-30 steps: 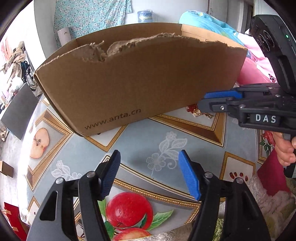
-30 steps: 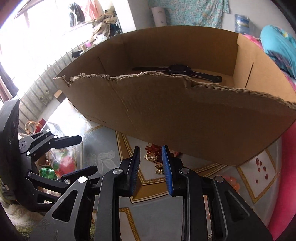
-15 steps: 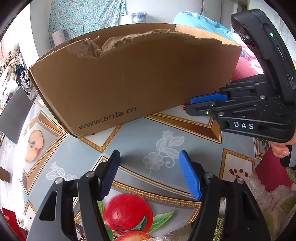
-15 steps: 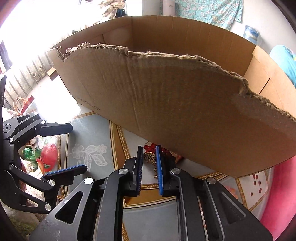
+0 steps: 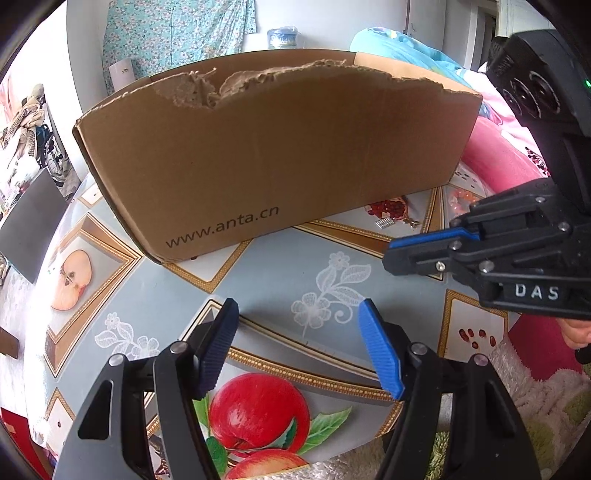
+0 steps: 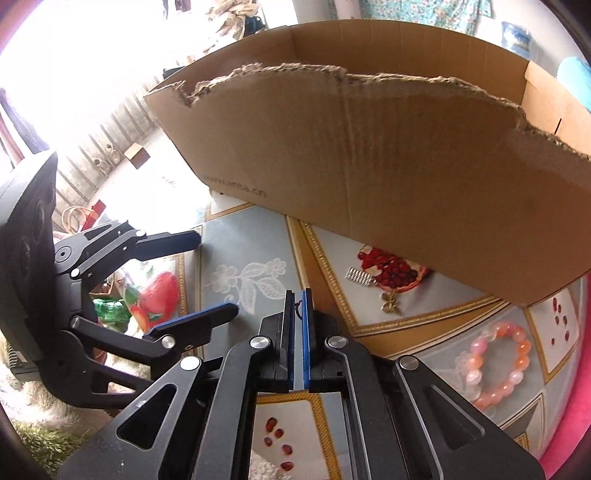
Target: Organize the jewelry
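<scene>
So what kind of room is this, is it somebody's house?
Probably a home, likely a bedroom or living room: a table with a fruit-print tablecloth, colourful bedding behind the cardboard box, and a floral cloth hanging on the wall.

Your left gripper (image 5: 297, 347) is a matte black linkage frame with triangular cut-outs, round silver pivot screws and two ribbed blue pads (image 5: 380, 349) on its fingers. Your right gripper (image 6: 298, 332) is built alike: black arms, silver screws, thin blue pads. Seen from the left wrist, its side carries white "DAS" lettering, and its bulky black housing shows round recesses and a small green light.
</scene>
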Demonstrator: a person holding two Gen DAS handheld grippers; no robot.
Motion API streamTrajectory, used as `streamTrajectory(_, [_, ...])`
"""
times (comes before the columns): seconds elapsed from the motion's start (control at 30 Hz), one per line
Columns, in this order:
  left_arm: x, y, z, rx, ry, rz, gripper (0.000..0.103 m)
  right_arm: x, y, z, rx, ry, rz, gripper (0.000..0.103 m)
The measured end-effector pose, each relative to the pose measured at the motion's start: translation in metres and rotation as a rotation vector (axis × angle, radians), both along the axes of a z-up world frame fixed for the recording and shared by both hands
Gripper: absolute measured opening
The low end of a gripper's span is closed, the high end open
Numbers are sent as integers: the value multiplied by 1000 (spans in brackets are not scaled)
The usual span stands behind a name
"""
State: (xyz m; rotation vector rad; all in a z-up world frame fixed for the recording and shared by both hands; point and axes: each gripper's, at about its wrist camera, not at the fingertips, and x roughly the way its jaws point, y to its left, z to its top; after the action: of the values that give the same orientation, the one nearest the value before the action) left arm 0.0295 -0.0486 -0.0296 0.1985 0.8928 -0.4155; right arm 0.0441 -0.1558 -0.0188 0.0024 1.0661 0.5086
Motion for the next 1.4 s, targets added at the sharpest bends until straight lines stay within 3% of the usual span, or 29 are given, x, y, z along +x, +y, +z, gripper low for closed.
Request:
streamTrajectory(0.17, [-3, 2, 1, 3, -2, -1, 65, -12, -8, -2, 88, 51, -22, 4])
streamTrajectory(0.37, [-12, -1, 3, -6, -17, -37, 65, -19, -44, 5, 180, 23, -167, 8])
streamTrajectory(0.63, [-24, -28, 11, 28, -70, -174, 41, -27, -51, -5, 198, 32, -216, 15])
streamTrajectory(0.83, [-27, -43, 6, 75, -57, -220, 23, -27, -52, -7, 213, 35, -221, 15])
streamTrajectory(1.33, [-24, -55, 9, 103, -33, -193, 19, -34, -95, 0, 231, 40, -244, 15])
streamTrajectory(1.4, [-23, -55, 9, 91, -26, -197, 12, -34, -94, -1, 228, 38, -245, 15])
